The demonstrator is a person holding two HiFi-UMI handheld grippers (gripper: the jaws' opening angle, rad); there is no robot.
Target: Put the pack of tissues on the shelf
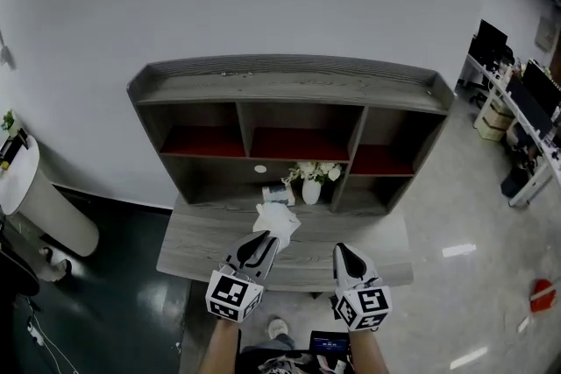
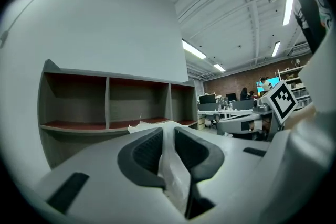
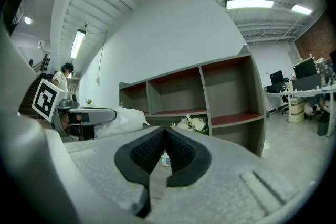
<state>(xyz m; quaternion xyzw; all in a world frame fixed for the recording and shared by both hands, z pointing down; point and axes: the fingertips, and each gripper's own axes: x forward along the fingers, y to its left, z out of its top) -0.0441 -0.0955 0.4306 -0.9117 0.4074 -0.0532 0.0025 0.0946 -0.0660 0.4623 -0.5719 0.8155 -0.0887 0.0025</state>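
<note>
Pinching the pack of tissues (image 1: 277,222) in our left gripper (image 1: 261,246) above the bench (image 1: 197,245), we should grip firmly and carry it level into a shelf (image 1: 298,88) bay, right gripper (image 1: 344,256) pressed together, empty.

Upper shelf compartments (image 1: 298,143) stand open; flower vase (image 1: 312,187) blocks the lower bay.

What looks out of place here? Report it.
Only the pack of tissues: the left gripper pinches it by a thin fold of wrapper, so it sticks out crumpled over the desk. The vase stands upright in the shelf, and nothing is spilled.
</note>
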